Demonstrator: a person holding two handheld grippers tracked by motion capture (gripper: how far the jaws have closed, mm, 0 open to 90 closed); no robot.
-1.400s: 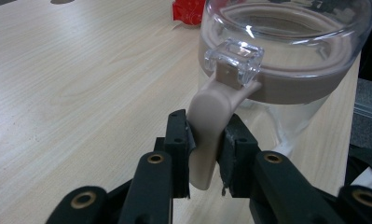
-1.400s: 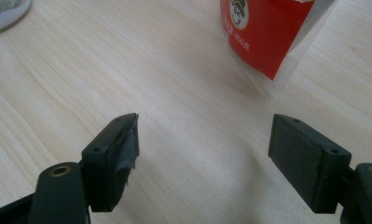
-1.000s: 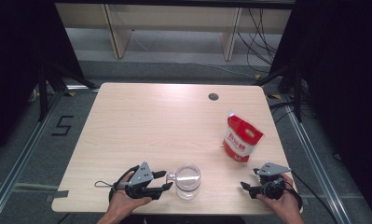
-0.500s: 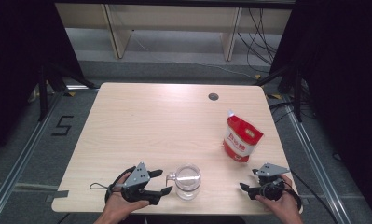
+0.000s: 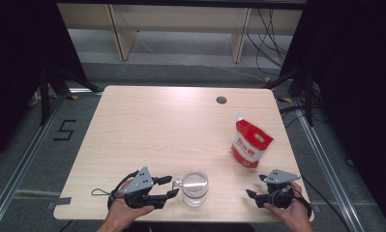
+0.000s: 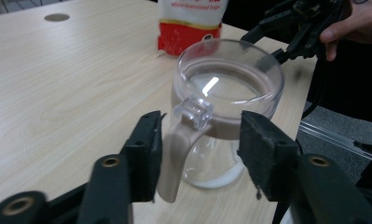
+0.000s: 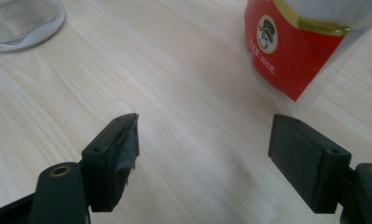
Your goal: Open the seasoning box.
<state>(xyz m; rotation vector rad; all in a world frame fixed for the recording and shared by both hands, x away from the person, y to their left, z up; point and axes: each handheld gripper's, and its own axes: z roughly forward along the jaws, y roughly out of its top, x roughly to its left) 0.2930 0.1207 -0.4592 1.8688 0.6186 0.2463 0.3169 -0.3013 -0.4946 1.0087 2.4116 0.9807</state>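
a pale wooden table stands on a grey floor, with a small round dark hole near its far edge. black curtains hang dark on both sides. behind the table runs a light shelf unit with upright posts, and black cables trail down beside it. metal rails run along the floor on each side, and a "5" mark sits on the floor left of the table. soft light falls from above.

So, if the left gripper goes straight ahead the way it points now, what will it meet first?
Probably the handle of the clear mug. It already stands between the jaws of the left gripper, which have just been closing but do not press it yet. Depth is hard to judge.
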